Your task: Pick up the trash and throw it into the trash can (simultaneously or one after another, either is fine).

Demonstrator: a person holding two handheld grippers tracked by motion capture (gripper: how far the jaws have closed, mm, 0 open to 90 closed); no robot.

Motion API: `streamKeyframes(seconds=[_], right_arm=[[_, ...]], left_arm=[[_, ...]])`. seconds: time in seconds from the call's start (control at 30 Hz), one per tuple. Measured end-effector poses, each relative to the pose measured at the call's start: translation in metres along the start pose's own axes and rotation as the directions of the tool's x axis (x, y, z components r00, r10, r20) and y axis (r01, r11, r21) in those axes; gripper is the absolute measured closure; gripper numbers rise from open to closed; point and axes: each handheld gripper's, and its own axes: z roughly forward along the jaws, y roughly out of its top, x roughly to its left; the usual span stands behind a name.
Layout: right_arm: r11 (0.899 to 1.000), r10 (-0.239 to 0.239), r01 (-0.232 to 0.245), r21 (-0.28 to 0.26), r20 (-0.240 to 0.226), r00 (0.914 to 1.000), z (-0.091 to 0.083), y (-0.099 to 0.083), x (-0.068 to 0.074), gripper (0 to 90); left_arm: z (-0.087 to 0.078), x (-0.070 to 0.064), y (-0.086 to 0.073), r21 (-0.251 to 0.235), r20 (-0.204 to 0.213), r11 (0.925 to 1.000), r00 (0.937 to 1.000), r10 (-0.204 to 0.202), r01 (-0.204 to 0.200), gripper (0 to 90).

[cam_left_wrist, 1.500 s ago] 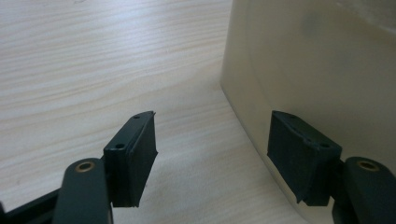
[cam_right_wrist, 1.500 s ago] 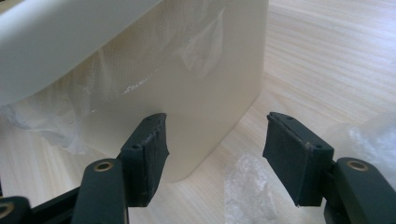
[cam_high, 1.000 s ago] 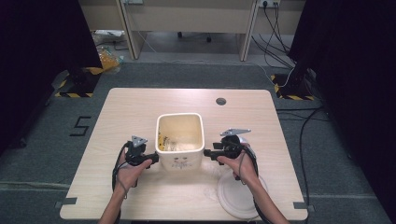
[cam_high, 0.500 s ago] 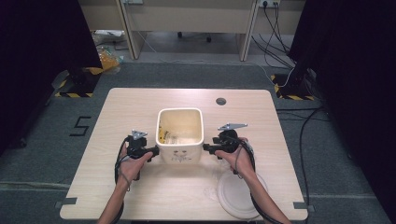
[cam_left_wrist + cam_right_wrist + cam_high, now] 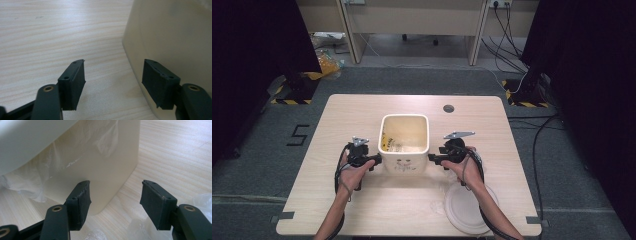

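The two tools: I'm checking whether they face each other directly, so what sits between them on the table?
In the high view, the cream bin stands between the left tool and the right tool.

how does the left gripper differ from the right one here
The left gripper sits at the left side of the cream bin; the right gripper sits at its right side. The right gripper carries a grey three-cornered plate that stands out larger than the small one on the left gripper. A clear round lid lies near the right gripper, none near the left. Both have open jaws and point at the bin.
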Motion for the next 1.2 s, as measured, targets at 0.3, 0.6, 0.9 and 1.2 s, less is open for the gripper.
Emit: streamKeyframes(seconds=[0.3,0.6,0.9,1.2], right_arm=[[0.998,-0.059,0.059,-0.027,-0.008,0.9982,-0.042,-0.029,0.005,33.3],[0.998,-0.03,0.03,-0.052,0.01,0.9995,-0.085,-0.059,-0.009,33.3],[0.996,0.051,-0.046,-0.078,0.072,0.9961,-0.122,-0.11,-0.022,33.2],[0.994,0.091,-0.082,-0.07,0.13,0.9874,-0.144,-0.135,-0.03,32.5]], left_arm=[[-0.026,0.003,-0.016,0.004,0.02,0.9986,0.9984,0.053,-0.053,15.3],[-0.058,-0.014,-0.05,0.014,0.075,0.9924,0.9899,0.121,-0.122,15.9],[-0.068,-0.044,-0.068,0.013,0.13,0.984,0.976,0.175,-0.178,15.0],[-0.063,-0.092,-0.078,0.011,0.201,0.9627,0.9436,0.263,-0.271,14.9]])
